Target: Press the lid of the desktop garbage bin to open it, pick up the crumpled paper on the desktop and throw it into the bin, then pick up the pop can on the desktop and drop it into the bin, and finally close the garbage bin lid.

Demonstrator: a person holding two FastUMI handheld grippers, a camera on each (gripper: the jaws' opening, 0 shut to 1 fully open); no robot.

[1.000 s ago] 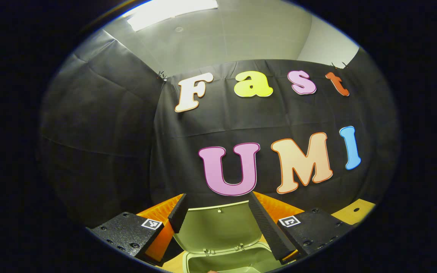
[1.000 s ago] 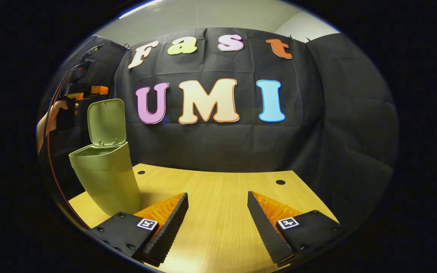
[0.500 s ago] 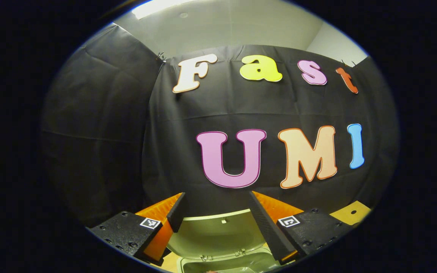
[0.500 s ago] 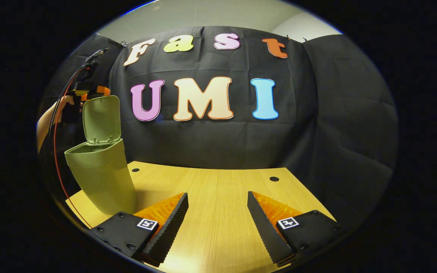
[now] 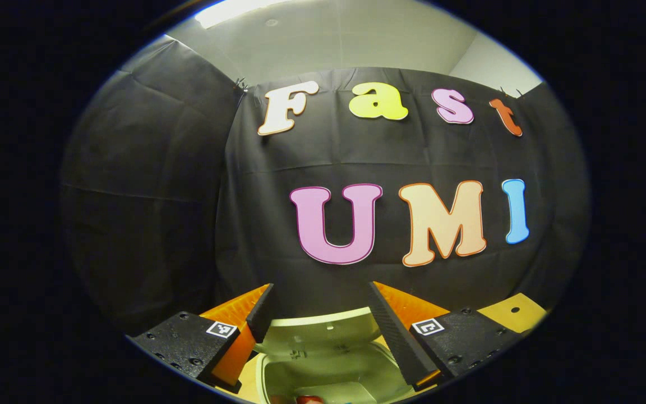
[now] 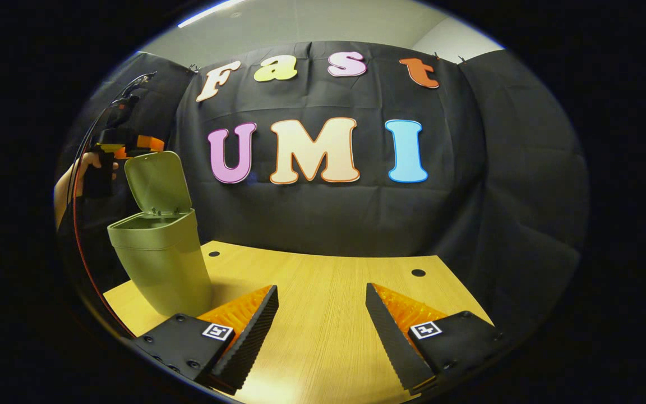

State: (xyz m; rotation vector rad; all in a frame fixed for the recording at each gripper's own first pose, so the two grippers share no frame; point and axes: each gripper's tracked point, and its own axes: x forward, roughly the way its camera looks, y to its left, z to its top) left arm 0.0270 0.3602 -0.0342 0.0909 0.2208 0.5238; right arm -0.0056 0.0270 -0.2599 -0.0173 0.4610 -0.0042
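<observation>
Left gripper view looks down past my left gripper (image 5: 323,331), fingers spread wide and holding nothing, above the green garbage bin (image 5: 328,376), whose lid (image 5: 323,331) tilts partway open between them. Right gripper view has my right gripper (image 6: 322,331) equally wide and empty over the wooden counter (image 6: 323,280); farther left stands the bin, lid raised, a hand (image 6: 84,168) holding the other gripper behind it.

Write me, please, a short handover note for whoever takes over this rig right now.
Left gripper: open, holding nothing, above the bin's open mouth.
Right gripper: open, holding nothing, over the table.
Green bin: at the table's left, lid raised.
Something red shows inside the bin, likely the can; no paper or can on the visible tabletop.
Left: close the lid.
</observation>
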